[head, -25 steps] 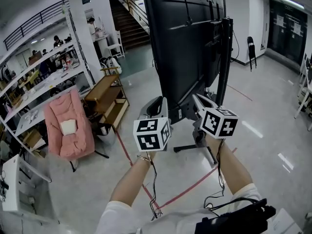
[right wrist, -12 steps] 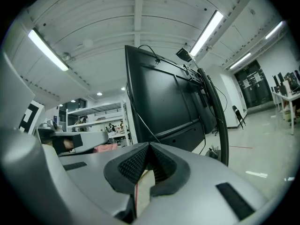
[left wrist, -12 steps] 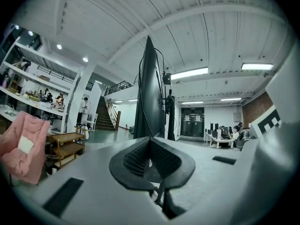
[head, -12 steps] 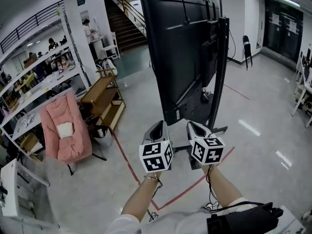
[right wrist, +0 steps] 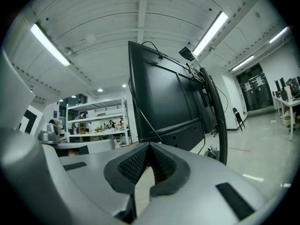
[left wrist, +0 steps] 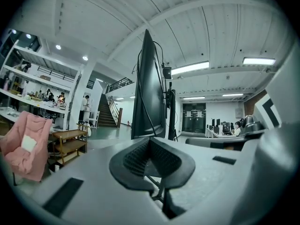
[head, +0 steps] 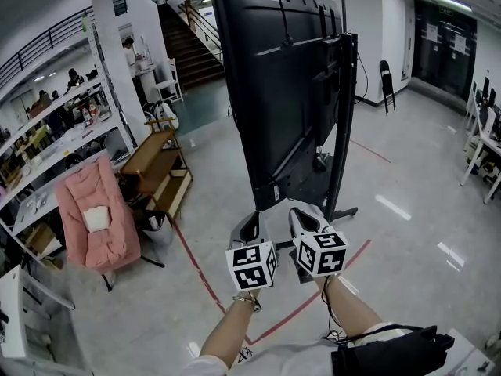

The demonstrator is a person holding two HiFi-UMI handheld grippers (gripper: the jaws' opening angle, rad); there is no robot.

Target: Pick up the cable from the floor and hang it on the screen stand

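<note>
The big black screen [head: 266,92] stands on its wheeled stand [head: 342,124] just ahead of me. A thin black cable [head: 283,14] is draped over the top of the screen and runs down its back. It also shows as a black cable [left wrist: 140,83] in the left gripper view and as a black cable [right wrist: 140,107] in the right gripper view. My left gripper [head: 252,219] and right gripper [head: 301,214] hang side by side below the screen's lower edge, pointing level at it. The left gripper [left wrist: 150,139] is shut with nothing between its pads. The right gripper [right wrist: 149,145] is shut and empty too.
A pink padded chair [head: 90,218] and a wooden trolley [head: 160,167] stand at the left, with shelving and people behind. Red tape [head: 203,276] crosses the grey floor. Stairs [head: 196,45] rise at the back. A black chair [head: 386,81] stands at the far right.
Both grippers have sunk from the level of the screen's lower edge to below it. They have drawn closer together and nearer to me.
</note>
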